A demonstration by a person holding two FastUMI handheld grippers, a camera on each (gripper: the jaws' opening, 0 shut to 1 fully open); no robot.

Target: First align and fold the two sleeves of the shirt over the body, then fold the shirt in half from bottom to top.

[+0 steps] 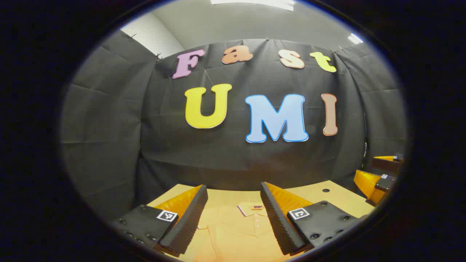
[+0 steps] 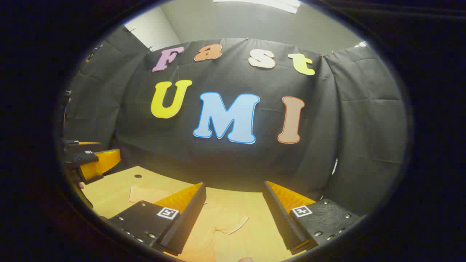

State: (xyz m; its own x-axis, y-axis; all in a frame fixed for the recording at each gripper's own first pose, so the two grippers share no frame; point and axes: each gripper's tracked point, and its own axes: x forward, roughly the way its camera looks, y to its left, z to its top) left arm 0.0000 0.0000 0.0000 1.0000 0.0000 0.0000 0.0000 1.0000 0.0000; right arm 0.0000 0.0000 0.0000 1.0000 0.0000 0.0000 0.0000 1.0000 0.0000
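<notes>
Left gripper (image 1: 233, 218) – jaws wide, level above shirt (image 1: 233, 233), lower centre, flat on tabletop (image 1: 338, 196). Right gripper (image 2: 233, 218) – jaws wide, holding nothing, over sleeve (image 2: 227, 222), lower centre.

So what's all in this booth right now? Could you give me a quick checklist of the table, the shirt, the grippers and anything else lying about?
Surface: light wooden table with a small round hole in it.
Job's things: orange shirt lying flat, collar toward the wall; one sleeve spread out to the side, not yet folded.
Clutter: nothing seen.
Grippers: left gripper open above the shirt's collar area; right gripper open above the sleeve.
Cables: nothing seen.
Surroundings: black cloth wall, pale ceiling with lights.
</notes>
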